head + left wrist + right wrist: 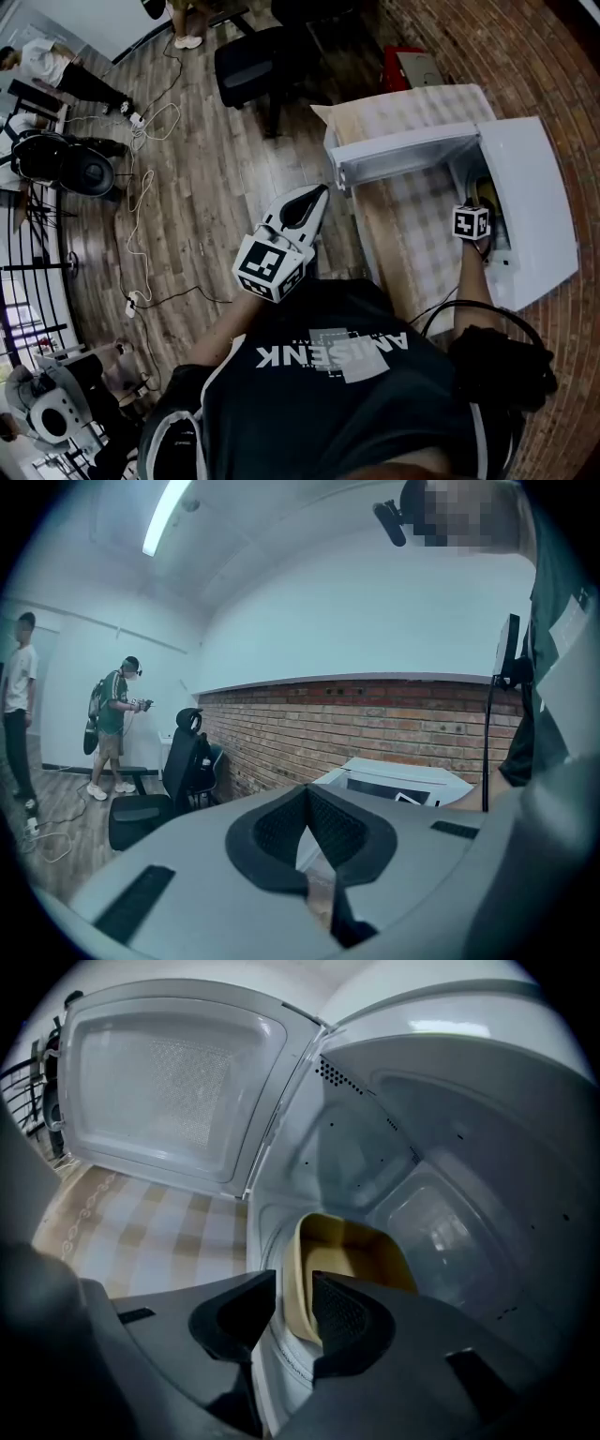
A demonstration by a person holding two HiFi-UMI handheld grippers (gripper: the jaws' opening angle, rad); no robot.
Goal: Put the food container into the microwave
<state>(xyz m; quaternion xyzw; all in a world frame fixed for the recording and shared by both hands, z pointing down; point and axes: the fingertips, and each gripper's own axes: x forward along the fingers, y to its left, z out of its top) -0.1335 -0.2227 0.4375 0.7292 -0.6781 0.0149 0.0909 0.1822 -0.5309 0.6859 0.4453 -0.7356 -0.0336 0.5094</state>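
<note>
A dark T-shirt (347, 394) with grey-and-white block print and white piping at the sleeve. The left tongs (314, 202) and right tongs (293, 1302) have pale grey shells, black ribbed pads (345, 1312) and a cube (270, 267) of black-and-white square markers.

text: "ANISENK", white, seen upside down, middle part covered by a grey patch | on: dark shirt (281, 403) | other print: none made out

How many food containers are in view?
1: a tan container sits inside the open microwave, its near wall between the right tool's parted jaws. The tool hides part of the cavity floor.
</note>
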